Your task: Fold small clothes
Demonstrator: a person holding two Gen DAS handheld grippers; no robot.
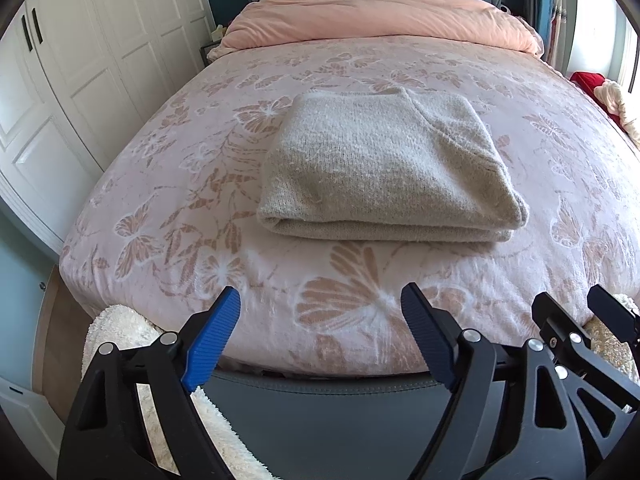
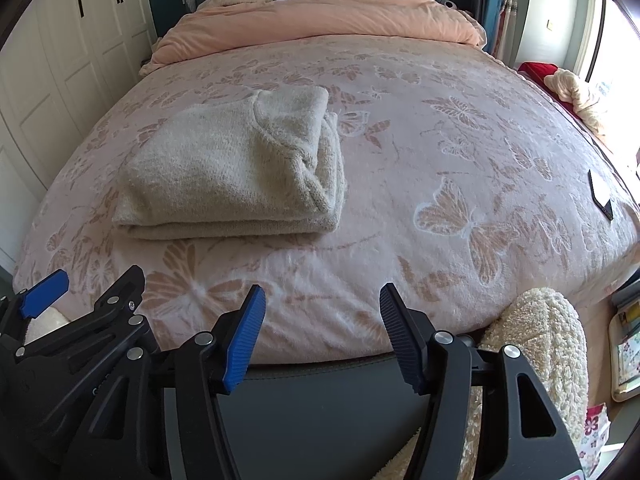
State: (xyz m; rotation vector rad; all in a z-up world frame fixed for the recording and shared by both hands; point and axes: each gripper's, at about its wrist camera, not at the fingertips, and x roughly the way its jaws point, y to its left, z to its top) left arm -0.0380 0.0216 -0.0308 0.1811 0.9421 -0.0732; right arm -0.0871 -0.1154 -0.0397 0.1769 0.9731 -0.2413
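A cream knitted sweater lies folded into a thick rectangle on the pink butterfly bedspread; it also shows in the right wrist view, left of centre. My left gripper is open and empty, held over the foot edge of the bed, short of the sweater. My right gripper is open and empty, beside the left one and to the right of the sweater. The left gripper's blue pad shows at the right view's lower left.
A peach duvet is bunched at the headboard. White wardrobe doors stand along the left. A dark phone lies near the bed's right edge. A fluffy cream throw hangs at the bed's foot, by the grey footboard.
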